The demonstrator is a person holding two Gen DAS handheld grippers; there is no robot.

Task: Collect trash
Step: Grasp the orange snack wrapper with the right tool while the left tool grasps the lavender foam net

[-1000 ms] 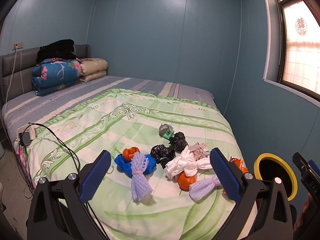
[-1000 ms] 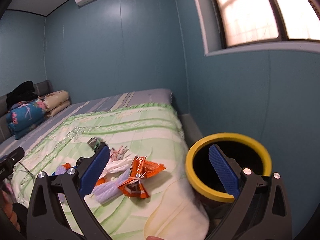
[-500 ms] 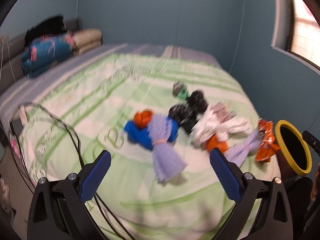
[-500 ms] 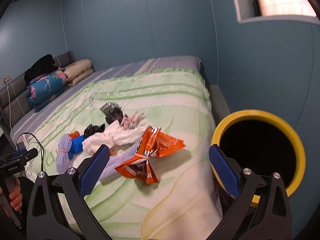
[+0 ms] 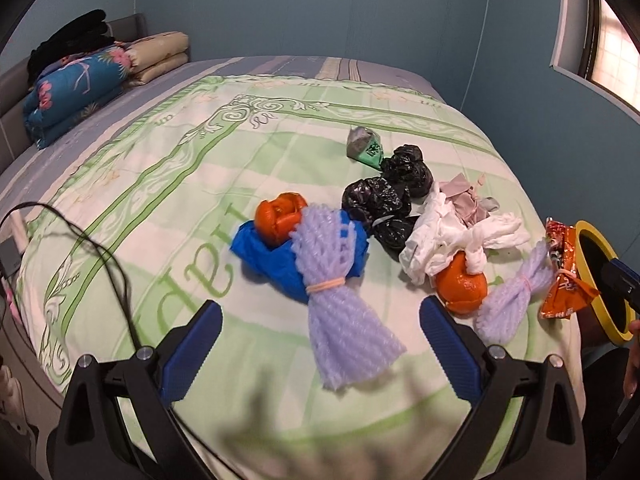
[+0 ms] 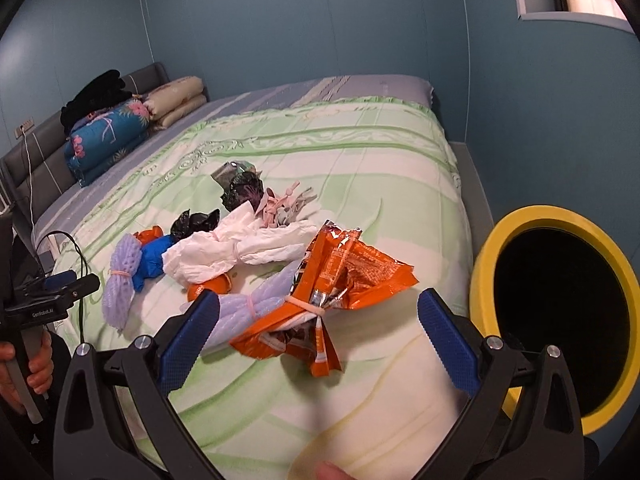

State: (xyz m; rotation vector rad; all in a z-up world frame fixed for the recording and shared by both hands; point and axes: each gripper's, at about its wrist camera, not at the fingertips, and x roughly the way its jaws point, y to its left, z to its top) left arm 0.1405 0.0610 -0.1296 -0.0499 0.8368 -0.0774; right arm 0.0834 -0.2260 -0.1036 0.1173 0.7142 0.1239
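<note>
Yellow-rimmed bin [image 6: 486, 276] beside the bed [image 6: 400, 184] shows only darkness inside.

Left gripper [image 5: 320, 332]: jaws spread wide, nothing between them, pointing forward and down. Right gripper [image 6: 319, 330]: jaws equally wide, empty. Left hand [image 6: 28, 364] wrapped round its gripper's handle.

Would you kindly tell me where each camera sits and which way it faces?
Left wrist: on the left hand-held gripper, open, facing the purple foam net on the bed.
Right wrist: on the right hand-held gripper, open, facing the orange snack wrapper beside the yellow-rimmed bin.
Shared: the trash pile and bin.
</note>
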